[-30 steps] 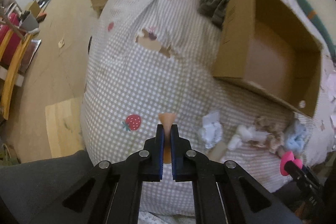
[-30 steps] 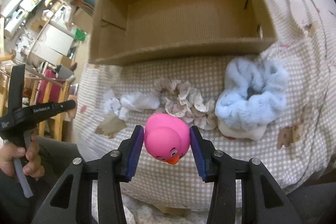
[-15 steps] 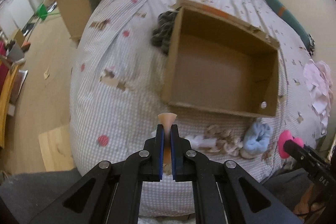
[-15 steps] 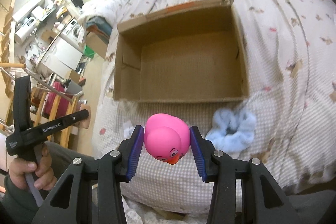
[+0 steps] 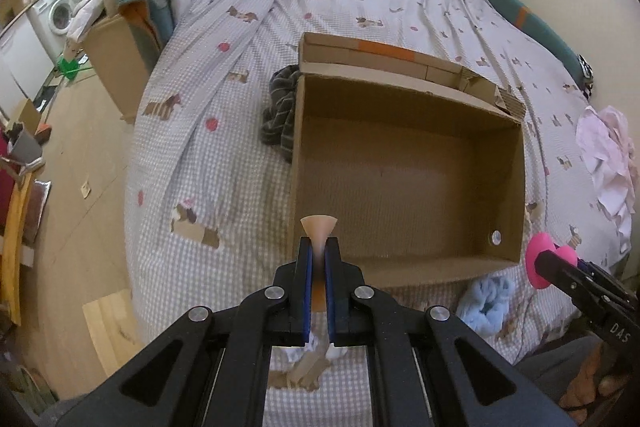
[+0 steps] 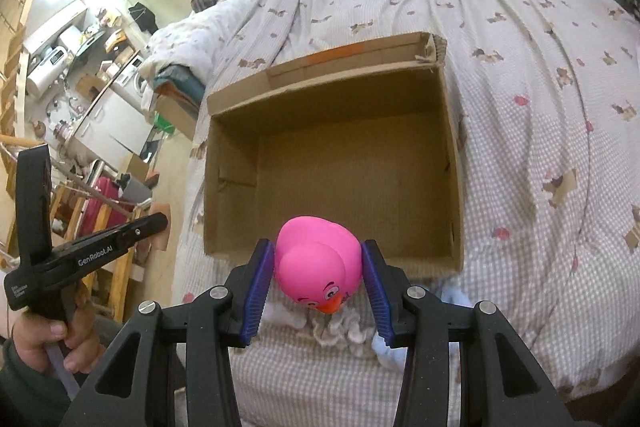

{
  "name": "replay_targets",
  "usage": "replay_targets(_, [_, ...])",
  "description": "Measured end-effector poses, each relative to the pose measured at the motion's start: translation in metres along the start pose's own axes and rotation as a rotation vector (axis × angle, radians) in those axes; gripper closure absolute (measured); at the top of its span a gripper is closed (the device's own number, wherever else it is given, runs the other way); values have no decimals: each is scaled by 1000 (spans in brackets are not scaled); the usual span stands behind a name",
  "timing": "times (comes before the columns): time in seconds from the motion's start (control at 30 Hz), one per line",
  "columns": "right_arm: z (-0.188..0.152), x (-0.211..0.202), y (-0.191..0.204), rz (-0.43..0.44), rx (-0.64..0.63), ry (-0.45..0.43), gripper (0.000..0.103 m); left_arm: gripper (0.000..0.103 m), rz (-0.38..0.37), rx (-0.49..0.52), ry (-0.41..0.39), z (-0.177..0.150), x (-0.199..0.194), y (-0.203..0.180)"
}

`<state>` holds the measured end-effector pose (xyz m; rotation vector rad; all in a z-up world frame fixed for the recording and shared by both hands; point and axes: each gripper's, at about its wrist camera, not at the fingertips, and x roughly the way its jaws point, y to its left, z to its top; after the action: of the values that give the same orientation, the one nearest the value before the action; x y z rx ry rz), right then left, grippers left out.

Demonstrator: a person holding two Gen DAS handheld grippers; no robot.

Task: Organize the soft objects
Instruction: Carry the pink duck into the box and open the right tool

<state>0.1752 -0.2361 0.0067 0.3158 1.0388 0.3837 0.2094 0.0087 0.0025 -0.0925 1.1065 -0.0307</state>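
Note:
An open, empty cardboard box lies on the checked bedspread; it also shows in the right wrist view. My left gripper is shut on a small peach soft piece, held above the box's near left corner. My right gripper is shut on a pink rubber duck, held above the box's near wall; the duck also shows in the left wrist view. A light blue fluffy scrunchie and white and beige soft items lie in front of the box, partly hidden by the grippers.
A dark striped cloth lies against the box's left side. A pink-white cloth lies at the right. The bed edge drops to a wooden floor on the left. A second cardboard box stands by the bed.
Both grippers have risen and drawn back from the bed with their objects still held. The box now sits lower and smaller in both views, and the loose soft items are mostly hidden.

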Motion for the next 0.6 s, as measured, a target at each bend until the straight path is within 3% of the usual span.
replay_targets(0.27, [12, 31, -4, -7, 8, -21, 56, 98, 1, 34, -17, 14, 32, -13])
replay_targets(0.33, [11, 42, -8, -10, 17, -9, 56, 98, -43, 28, -11, 11, 49, -12])
replay_targets(0.6, [0, 83, -16, -95, 6, 83, 56, 98, -33, -13, 69, 2, 91, -10])
